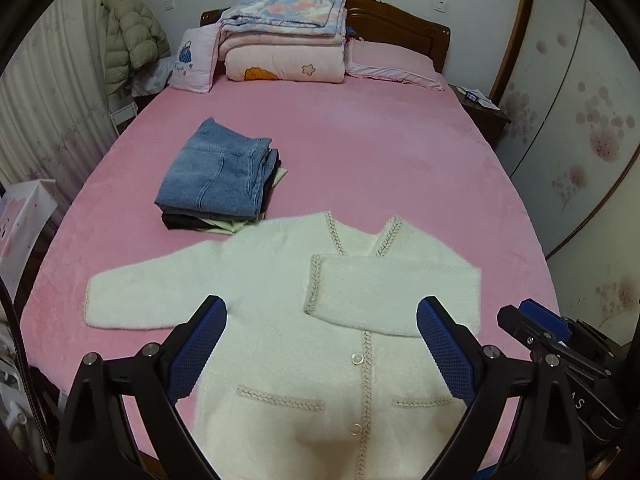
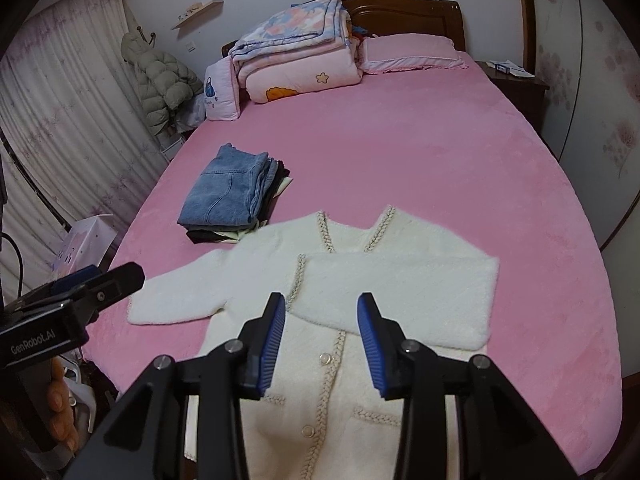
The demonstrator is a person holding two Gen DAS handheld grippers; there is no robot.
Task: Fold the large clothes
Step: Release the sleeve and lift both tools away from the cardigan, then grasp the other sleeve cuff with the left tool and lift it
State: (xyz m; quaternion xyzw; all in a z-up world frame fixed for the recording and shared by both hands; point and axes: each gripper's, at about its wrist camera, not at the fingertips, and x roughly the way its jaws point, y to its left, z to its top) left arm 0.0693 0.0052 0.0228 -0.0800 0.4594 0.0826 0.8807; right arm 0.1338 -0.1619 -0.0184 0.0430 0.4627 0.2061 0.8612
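Note:
A fluffy white cardigan (image 1: 280,280) with braided trim lies front up on the pink bed (image 1: 360,140). One sleeve (image 1: 392,292) is folded across its chest. The other sleeve (image 1: 152,296) stretches out flat to the left. My left gripper (image 1: 322,306) hovers above the cardigan's middle, open wide, with nothing between its fingers. My right gripper (image 2: 322,298) hangs over the folded sleeve (image 2: 400,288), partly open and empty. Each gripper shows at the edge of the other's view: the right gripper (image 1: 532,316) at lower right, the left gripper (image 2: 120,280) at left.
A stack of folded clothes with jeans on top (image 1: 216,176) sits just beyond the cardigan's left shoulder. Folded quilts (image 1: 284,36) and pillows lie by the wooden headboard. A nightstand (image 1: 480,108) stands at right, a hanging puffer coat (image 1: 128,36) and curtains at left.

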